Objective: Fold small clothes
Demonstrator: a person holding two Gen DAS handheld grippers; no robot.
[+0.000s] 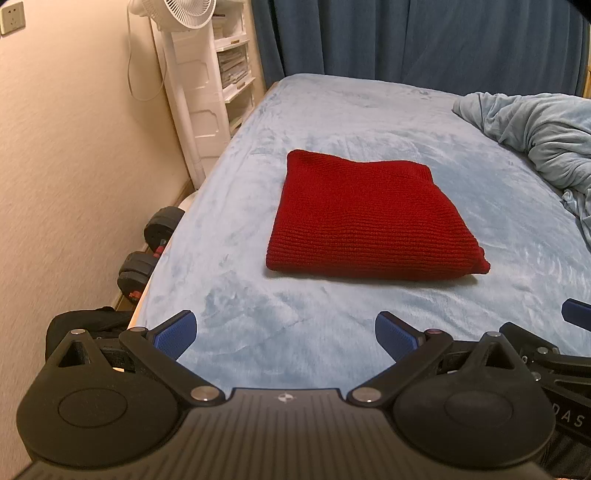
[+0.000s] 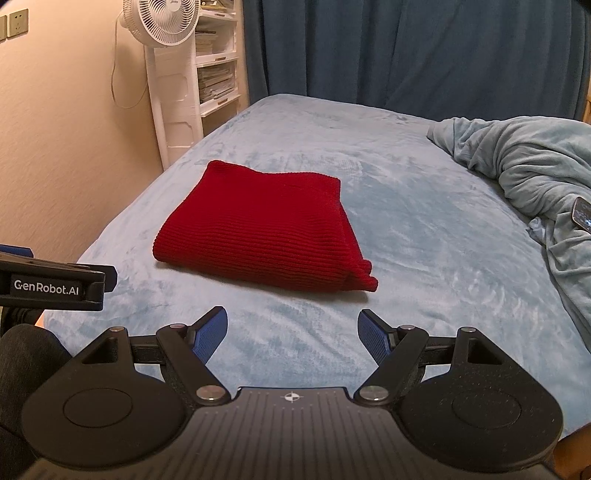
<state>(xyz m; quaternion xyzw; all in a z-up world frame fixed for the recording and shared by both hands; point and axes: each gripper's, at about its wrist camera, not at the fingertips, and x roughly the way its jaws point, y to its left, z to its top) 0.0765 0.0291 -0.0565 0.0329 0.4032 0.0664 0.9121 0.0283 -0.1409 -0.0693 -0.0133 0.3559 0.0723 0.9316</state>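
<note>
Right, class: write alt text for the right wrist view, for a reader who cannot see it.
A folded red knitted garment lies flat on a light blue bed, untouched. The open, empty right tongs are in the foreground short of it, with a rumpled blue blanket at right and a white fan by the wall.

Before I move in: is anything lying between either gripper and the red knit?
Nothing visible. Only bare blue bedsheet separates the open left gripper and open right gripper from the folded red knit.
</note>
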